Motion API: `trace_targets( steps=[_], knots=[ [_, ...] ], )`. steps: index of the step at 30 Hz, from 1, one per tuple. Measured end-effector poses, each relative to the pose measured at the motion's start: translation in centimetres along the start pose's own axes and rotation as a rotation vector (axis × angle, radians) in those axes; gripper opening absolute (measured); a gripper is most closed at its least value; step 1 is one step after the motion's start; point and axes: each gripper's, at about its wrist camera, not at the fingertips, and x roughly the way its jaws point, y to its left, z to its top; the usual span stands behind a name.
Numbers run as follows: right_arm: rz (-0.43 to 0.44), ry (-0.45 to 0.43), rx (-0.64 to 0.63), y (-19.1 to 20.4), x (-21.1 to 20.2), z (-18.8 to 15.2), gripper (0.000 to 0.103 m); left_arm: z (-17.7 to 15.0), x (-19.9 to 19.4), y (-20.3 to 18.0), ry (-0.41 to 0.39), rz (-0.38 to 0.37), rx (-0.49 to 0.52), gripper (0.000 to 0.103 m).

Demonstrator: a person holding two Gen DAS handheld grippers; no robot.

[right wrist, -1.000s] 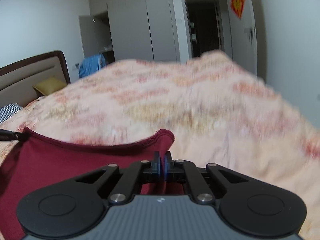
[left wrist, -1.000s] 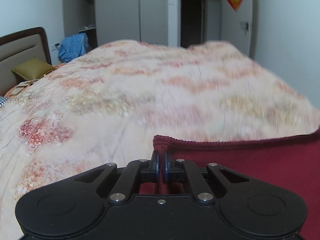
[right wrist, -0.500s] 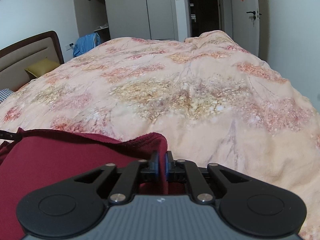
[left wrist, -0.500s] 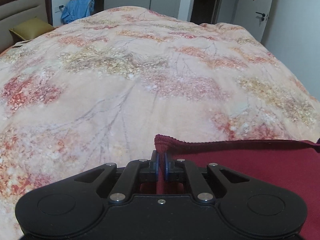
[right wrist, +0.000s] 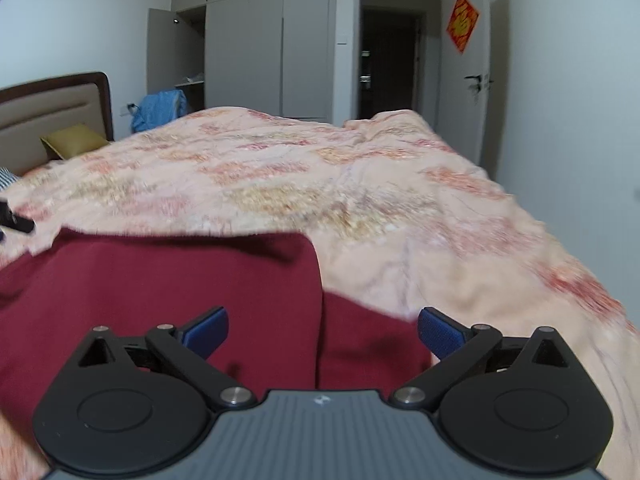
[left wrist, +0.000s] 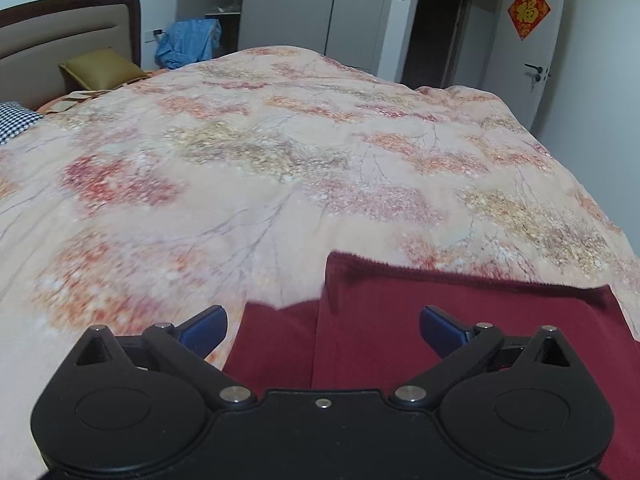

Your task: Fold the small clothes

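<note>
A dark red garment lies flat on the flowered bedspread, folded over so an upper layer covers a lower one. My left gripper hovers over the garment's left corner, its jaws opening wide, blue pads clear of the cloth. In the right wrist view the same red garment fills the lower left. My right gripper sits above its right corner, jaws opening too, pads pressing on nothing. The cloth lies below both gaps, not gripped.
The bed's headboard, an olive pillow and a checked pillow lie far left. Blue clothing hangs by an open wardrobe. A door with a red decoration stands at the right. The left gripper's tip shows at the right view's left edge.
Both grippers were shut on the red garment's top corners; both have let go, opened wide and drawn back. The cloth has dropped flat onto the bedspread.
</note>
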Motion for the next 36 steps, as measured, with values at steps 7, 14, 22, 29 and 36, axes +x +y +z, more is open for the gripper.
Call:
trace_targets(
  steps=[7,14,22,29,36],
  knots=[
    [-0.095,0.004,0.080,0.7,-4.7,-5.2,0.103,-5.9,-5.5,0.7,-0.004,0.045,-0.013,0.102],
    [-0.111,-0.011,0.123,-0.5,-8.1,-7.1,0.103,-10.7,-7.2,3.2,0.092,0.123,-0.094,0.102],
    [-0.006,0.047,0.127,-0.4,-8.6,-7.6,0.068,-11.2,-8.5,3.3,0.097,0.109,-0.129,0.102],
    [0.056,0.079,0.138,0.6,-8.4,-7.4,0.013,-10.9,-8.8,3.0,0.094,0.117,-0.119,0.102],
    [-0.026,0.059,0.091,0.8,-9.5,-6.4,0.011,-11.0,-8.7,3.0,0.101,0.119,-0.117,0.102]
  ],
)
